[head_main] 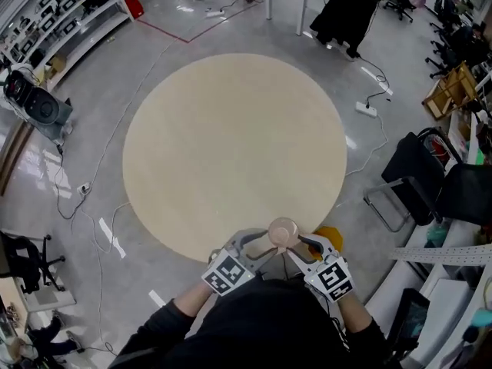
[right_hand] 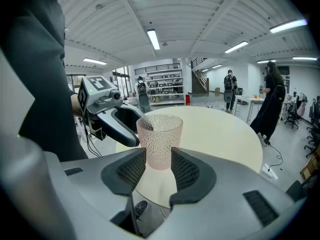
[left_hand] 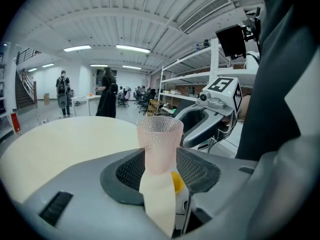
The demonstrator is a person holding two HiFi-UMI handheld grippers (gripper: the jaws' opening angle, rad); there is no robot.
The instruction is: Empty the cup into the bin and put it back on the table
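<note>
Cup [head_main: 283, 233], pink, textured, upright, pinched by left claw [left_hand: 161, 168] and right claw [right_hand: 159, 166], jaws part-spread; at table [head_main: 231, 144] edge

The foot of the cup [head_main: 283, 233] is buried between the pads [right_hand: 186, 170]. A yellow thing [head_main: 332, 237] peeks from behind the right gripper [head_main: 298, 248], mostly covered; can't tell what.

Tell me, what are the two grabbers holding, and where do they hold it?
Both hold one pink cup, upright. The left gripper and the right gripper each clamp its lower part, below the rim.
</note>
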